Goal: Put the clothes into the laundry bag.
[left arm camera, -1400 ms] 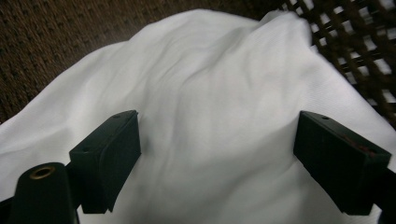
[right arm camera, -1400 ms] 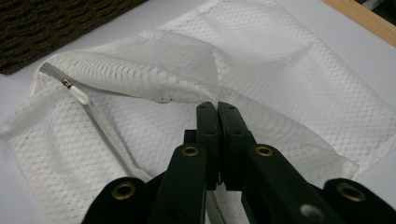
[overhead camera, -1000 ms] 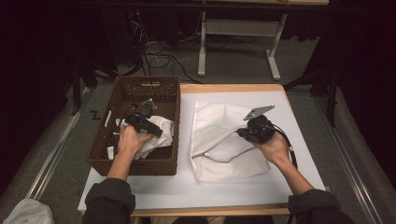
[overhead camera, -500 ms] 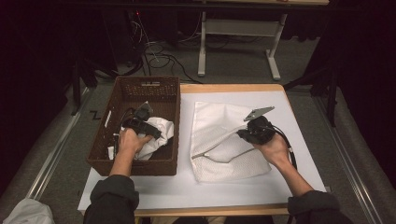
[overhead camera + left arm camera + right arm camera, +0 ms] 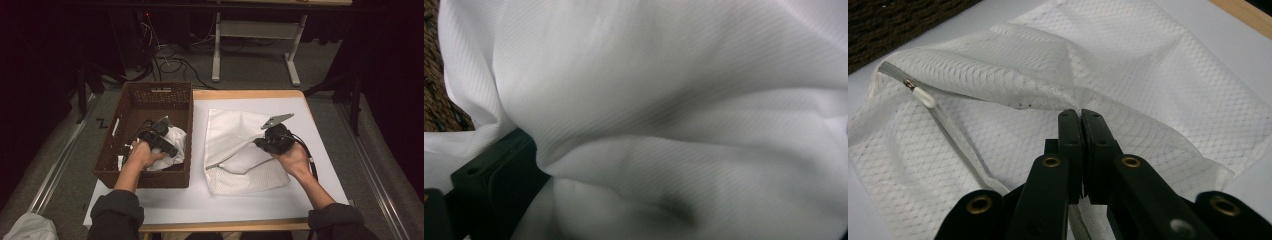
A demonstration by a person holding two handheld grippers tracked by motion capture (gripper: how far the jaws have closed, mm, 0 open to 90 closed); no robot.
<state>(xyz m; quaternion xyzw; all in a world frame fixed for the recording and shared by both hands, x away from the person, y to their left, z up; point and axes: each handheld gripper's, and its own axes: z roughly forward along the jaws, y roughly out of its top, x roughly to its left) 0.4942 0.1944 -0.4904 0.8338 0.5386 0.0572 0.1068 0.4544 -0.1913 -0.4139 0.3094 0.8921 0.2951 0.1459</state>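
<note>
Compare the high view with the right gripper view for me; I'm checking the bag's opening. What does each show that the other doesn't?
High view: the left gripper in the brown basket on a white cloth.

Right gripper view: the zipper pull at the opening's end and the jaws shut on the lifted mesh edge.

Both: the right gripper holding the mesh bag on the white table sheet.

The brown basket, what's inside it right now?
The brown basket holds a crumpled white cloth, with the left hand-held gripper in the cloth. A white tag and cable lie beside the hand. Whatever lies under the cloth is covered.
</note>
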